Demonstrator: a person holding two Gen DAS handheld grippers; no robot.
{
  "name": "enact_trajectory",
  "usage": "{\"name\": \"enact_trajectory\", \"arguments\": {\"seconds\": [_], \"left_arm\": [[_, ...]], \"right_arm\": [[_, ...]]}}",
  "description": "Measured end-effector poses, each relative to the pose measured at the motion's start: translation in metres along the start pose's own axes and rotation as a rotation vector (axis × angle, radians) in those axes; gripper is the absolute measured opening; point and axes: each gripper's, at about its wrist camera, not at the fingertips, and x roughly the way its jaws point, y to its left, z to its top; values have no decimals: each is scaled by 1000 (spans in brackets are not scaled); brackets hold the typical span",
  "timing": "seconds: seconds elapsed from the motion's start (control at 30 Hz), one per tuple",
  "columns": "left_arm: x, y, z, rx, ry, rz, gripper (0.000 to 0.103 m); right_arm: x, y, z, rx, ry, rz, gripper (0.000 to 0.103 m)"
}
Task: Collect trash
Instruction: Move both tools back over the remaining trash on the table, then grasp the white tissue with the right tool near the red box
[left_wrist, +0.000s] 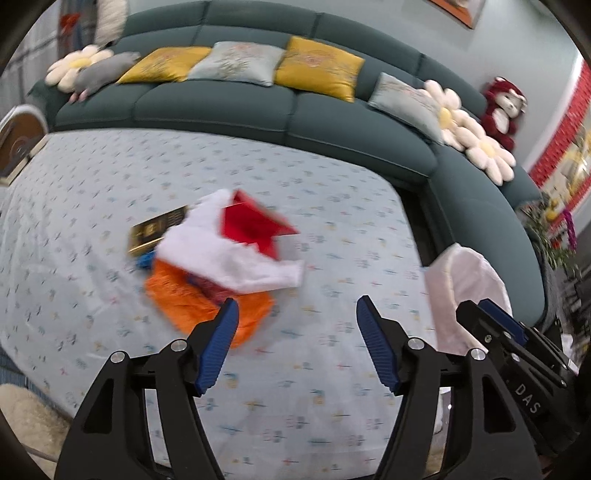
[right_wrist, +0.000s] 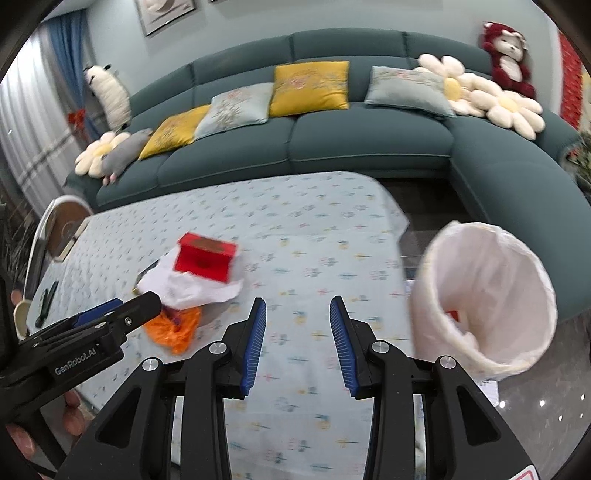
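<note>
A pile of trash lies on the table: a red box (left_wrist: 255, 225) on white crumpled paper (left_wrist: 221, 258), an orange plastic bag (left_wrist: 192, 299), a gold-black packet (left_wrist: 155, 229) and something blue under it. My left gripper (left_wrist: 297, 317) is open and empty, just near of the orange bag. In the right wrist view the red box (right_wrist: 205, 258), white paper (right_wrist: 192, 286) and orange bag (right_wrist: 175, 330) lie left of my open, empty right gripper (right_wrist: 297, 317). A white-lined bin (right_wrist: 484, 295) stands beyond the table's right edge, with something red inside; it also shows in the left wrist view (left_wrist: 465, 291).
The table has a pale blue patterned cloth (right_wrist: 295, 229). A teal corner sofa (right_wrist: 332, 147) with cushions and plush toys wraps the far and right sides. A round framed object (right_wrist: 62, 225) and dark items sit at the table's left end. The left gripper's body (right_wrist: 92, 332) shows at lower left.
</note>
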Motion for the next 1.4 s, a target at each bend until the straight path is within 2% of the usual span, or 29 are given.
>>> {"name": "enact_trajectory", "arguments": {"seconds": [0.13,0.2,0.57,0.6,0.67,1.07,1.1,1.17,1.23,1.3,1.4], "left_arm": [[3,34,1,-45,8,21,65],[4,48,1,-62,12,31,72],[34,116,2,-122,78,83,73],[39,120,3,-123,85,86,73],[47,125,4,-126,98,87,73],[75,152,2,-187,140,86,73],[78,152,1,-187,146,84,73],[83,151,1,-187,153,75,73],[87,149,2,-185,158,69,73],[92,146,3,-179,163,60,73],[97,141,4,-175,168,52,73]], "right_arm": [[16,28,-1,-38,32,24,36],[24,42,-2,-59,46,32,36],[82,111,-6,-166,142,71,38],[87,114,-5,-169,146,73,43],[97,121,-2,-171,153,81,47],[158,137,8,-179,217,64,47],[163,136,8,-174,226,59,44],[168,134,7,-164,240,71,32],[170,132,6,-158,250,80,13],[168,129,5,-151,246,95,6],[158,126,7,-150,213,100,5]]}}
